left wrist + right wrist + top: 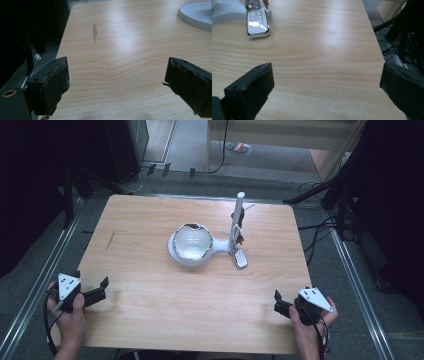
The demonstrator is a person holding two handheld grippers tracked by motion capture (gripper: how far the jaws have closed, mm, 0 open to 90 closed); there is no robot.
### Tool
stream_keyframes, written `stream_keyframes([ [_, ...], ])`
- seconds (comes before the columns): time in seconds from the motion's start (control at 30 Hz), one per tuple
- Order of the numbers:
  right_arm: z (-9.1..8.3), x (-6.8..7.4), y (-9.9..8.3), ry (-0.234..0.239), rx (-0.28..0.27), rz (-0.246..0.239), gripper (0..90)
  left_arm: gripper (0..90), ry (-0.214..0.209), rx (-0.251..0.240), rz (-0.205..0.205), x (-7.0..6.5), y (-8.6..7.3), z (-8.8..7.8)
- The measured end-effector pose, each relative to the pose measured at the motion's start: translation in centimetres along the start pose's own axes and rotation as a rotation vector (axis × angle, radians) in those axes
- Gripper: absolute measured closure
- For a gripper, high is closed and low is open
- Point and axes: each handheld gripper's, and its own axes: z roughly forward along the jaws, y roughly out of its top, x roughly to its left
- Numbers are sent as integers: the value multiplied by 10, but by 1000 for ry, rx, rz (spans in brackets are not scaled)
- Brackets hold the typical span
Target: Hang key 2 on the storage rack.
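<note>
Both claws, left claw (102, 287) and right claw (276, 301), sit spread wide at the table's (150, 320) near edge. Car key (240, 258) lies mid-table beside the white stand (235, 220); a clumsy grab could probably topple that.

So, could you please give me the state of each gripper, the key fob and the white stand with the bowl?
left gripper: open, holding nothing, near the table's front left edge.
right gripper: open, holding nothing, near the front right edge.
key fob: lying flat, buttons up, against the stand's base.
white stand: upright, post vertical.
shiny bowl: sitting on the stand's round base.
</note>
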Motion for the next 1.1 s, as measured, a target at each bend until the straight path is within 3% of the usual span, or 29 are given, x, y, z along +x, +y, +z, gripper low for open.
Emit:
stream_keyframes([
  [0.63,-15,-37,-26,-56,28,29,0,59,-13,-2,-8,1,0,0],
  [1.1,-20,-63,-38,-53,24,82,0,60,-26,-3,4,0,0,-1],
])
